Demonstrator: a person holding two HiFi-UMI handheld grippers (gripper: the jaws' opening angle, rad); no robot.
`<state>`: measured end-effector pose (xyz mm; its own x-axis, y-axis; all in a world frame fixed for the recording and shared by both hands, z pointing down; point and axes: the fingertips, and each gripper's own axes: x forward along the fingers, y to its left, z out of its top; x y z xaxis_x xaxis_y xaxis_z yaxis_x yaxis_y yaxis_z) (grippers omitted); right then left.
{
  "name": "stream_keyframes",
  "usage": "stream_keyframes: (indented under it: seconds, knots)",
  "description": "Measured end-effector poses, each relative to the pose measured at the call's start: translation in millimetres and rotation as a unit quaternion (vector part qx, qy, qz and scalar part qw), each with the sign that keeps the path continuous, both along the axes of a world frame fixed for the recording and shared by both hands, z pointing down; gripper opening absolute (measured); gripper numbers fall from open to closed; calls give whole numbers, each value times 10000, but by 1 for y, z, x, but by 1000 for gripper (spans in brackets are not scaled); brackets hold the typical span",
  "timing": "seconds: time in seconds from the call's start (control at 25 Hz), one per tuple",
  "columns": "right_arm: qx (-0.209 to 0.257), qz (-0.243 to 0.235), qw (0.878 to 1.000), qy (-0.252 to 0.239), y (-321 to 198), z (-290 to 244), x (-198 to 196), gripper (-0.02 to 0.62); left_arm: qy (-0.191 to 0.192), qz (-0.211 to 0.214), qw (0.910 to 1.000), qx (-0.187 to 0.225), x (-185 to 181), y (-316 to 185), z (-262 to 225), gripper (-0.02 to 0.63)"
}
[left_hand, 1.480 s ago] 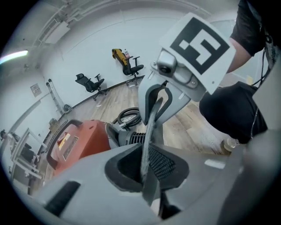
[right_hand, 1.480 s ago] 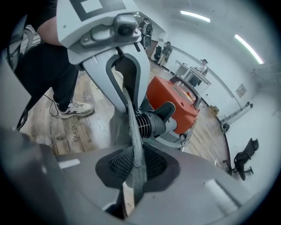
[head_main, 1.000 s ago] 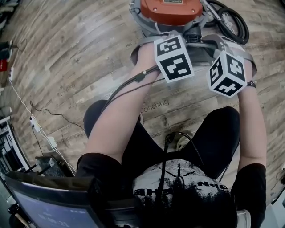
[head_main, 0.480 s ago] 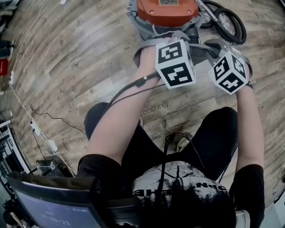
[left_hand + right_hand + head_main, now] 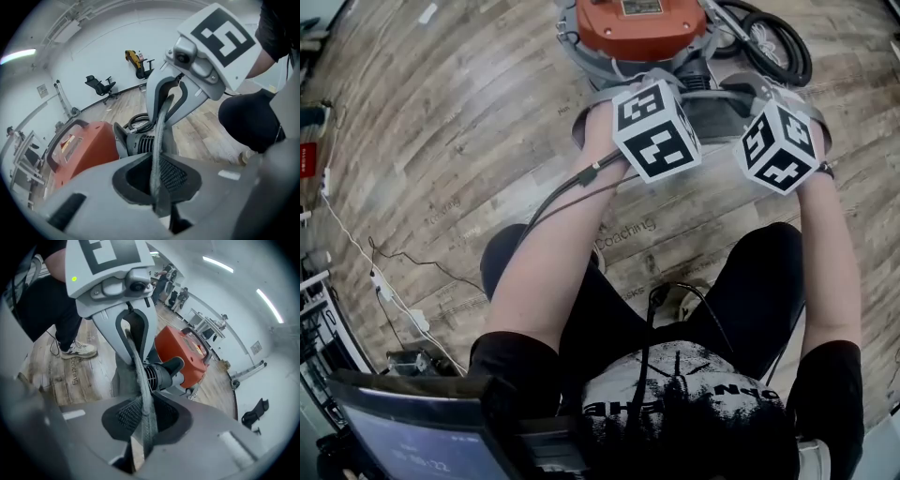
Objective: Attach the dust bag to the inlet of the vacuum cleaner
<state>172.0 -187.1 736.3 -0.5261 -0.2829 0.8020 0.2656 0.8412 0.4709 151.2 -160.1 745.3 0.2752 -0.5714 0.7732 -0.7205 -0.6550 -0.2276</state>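
The orange vacuum cleaner (image 5: pixel 637 23) stands on the wooden floor in front of me, and its dark ribbed inlet (image 5: pixel 161 373) points toward my hands. The grey dust bag (image 5: pixel 161 140) hangs between both grippers just before the inlet (image 5: pixel 140 143). My left gripper (image 5: pixel 159 190) is shut on one edge of the bag's mouth; its jaws have just been closing with that fabric edge between them. My right gripper (image 5: pixel 143 430) is shut on the opposite edge of the dust bag (image 5: pixel 139 380). In the head view the marker cubes (image 5: pixel 656 129) hide the jaws.
A black hose (image 5: pixel 778 47) lies coiled to the right of the vacuum. A white cable and power strip (image 5: pixel 394 291) run along the floor at the left. A laptop screen (image 5: pixel 403 441) sits at the lower left. My knees and a shoe (image 5: pixel 684 300) are below the grippers.
Both grippers have stayed in front of the vacuum with the bag between them. The right gripper's cube has rolled slightly.
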Motion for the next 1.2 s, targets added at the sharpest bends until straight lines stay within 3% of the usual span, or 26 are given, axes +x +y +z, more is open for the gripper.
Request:
stream_keyframes:
  seconds: [0.2, 0.6, 0.88, 1.04, 1.2]
  knots:
    - [-310, 339, 9989, -44, -10, 17, 8, 46, -18, 133, 9995, 297, 8, -9, -13, 43]
    - [487, -87, 9986, 174, -2, -7, -12, 43, 216, -16, 9996, -161, -3, 3, 5, 34]
    - [-80, 489, 9987, -114, -10, 12, 11, 35, 80, 164, 9997, 170, 9, -11, -6, 41]
    - [101, 567, 9983, 54, -16, 17, 13, 37, 61, 230, 9993, 282, 12, -16, -10, 46]
    - [490, 279, 9984, 70, -11, 1, -2, 38, 188, 121, 9997, -17, 3, -8, 1, 35]
